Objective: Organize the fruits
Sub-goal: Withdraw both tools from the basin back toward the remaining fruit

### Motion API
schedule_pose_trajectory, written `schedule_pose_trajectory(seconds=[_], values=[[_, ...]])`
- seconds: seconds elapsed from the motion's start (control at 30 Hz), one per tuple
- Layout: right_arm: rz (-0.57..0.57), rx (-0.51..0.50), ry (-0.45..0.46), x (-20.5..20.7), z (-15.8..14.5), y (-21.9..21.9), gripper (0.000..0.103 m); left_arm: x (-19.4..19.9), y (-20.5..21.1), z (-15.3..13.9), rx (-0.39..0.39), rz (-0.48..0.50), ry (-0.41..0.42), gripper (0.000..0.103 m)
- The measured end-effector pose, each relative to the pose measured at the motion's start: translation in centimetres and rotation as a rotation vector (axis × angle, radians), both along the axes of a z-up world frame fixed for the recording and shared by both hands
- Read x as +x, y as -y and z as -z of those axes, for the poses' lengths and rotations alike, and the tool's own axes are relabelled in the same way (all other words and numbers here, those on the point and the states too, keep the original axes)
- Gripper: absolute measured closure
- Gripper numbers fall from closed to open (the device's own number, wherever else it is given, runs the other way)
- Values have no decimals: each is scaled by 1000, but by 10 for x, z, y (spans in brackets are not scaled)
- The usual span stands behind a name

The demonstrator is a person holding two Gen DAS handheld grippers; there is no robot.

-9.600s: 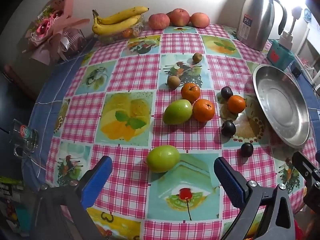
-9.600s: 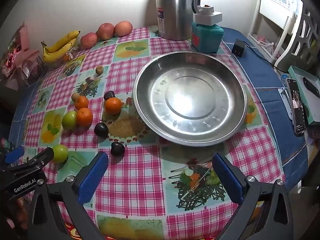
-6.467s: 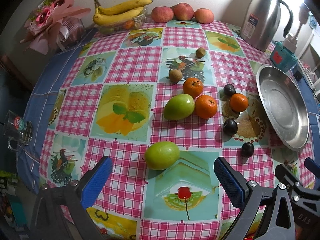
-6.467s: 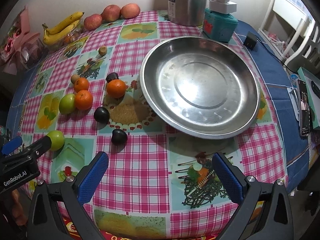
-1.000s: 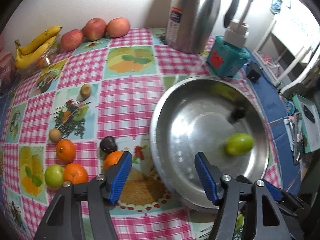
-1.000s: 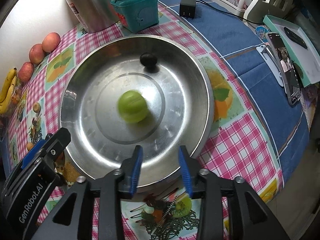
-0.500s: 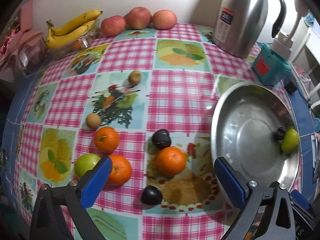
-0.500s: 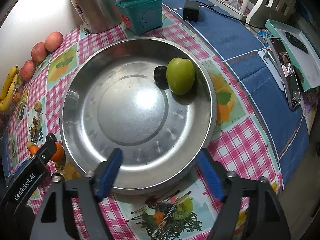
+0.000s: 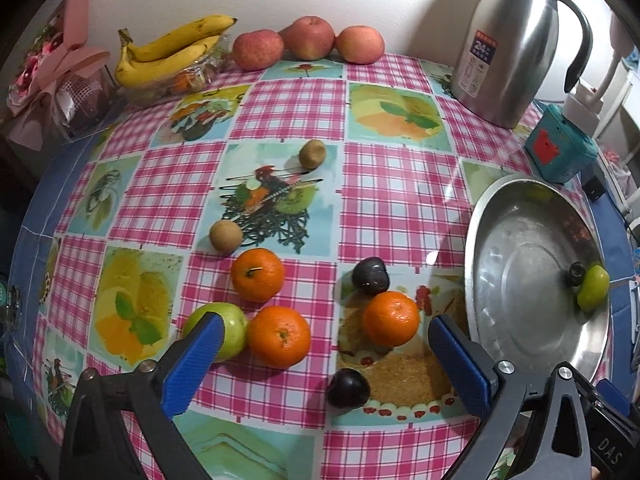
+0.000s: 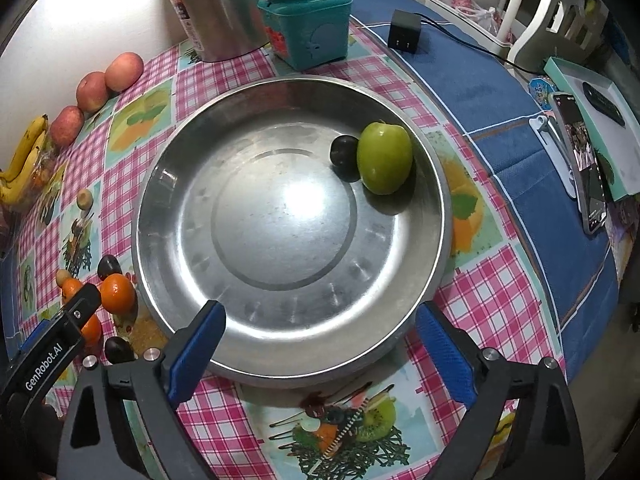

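Note:
A steel pan [image 10: 280, 280] holds a green fruit [image 10: 384, 158] and a dark plum [image 10: 343, 152] at its far right side; it also shows in the left wrist view [image 9: 516, 312]. Loose on the checked cloth lie three oranges [image 9: 278, 336] [image 9: 258, 274] [image 9: 391, 318], a green fruit [image 9: 230, 326], two dark plums [image 9: 370, 275] [image 9: 348, 388] and two brown kiwis [image 9: 226, 235] [image 9: 313, 153]. My left gripper [image 9: 324, 364] is open and empty, above the oranges and near plum. My right gripper [image 10: 318, 354] is open and empty over the pan's near rim.
Bananas [image 9: 172, 46] and three apples [image 9: 306, 38] sit at the back wall. A steel thermos [image 9: 508, 44] and a teal box [image 9: 560, 148] stand behind the pan. A phone [image 10: 580, 160] and a boxed item [image 10: 596, 116] lie on the blue cloth at the right.
The green fruit rolled across the pan and settled beside the plum. My left gripper swung away from the pan toward the loose fruit. My right gripper's jaws widened.

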State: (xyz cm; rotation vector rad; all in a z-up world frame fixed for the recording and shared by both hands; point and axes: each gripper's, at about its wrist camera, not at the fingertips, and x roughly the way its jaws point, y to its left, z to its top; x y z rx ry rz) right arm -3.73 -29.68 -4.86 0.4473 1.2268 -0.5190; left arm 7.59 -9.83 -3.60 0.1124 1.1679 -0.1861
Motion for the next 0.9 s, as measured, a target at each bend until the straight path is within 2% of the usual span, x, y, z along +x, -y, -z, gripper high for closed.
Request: schedule_pose_trajectory(seconds=[0.33,0.53,0.67,0.9], values=[[-46,29,39,5,-1,-10,7,-3,-34,-5,-62,-74,9,0],[-104,3,47,9,-1,-22,7,-6,-49,-13,-66,-98,39,0],[-129,45,91,10,-2,-28,7,-8,-57,-20,-68,-98,56,0],[-132,56,136,11,-4,-35,7,-13,-69,-28,-58,-98,88,0]])
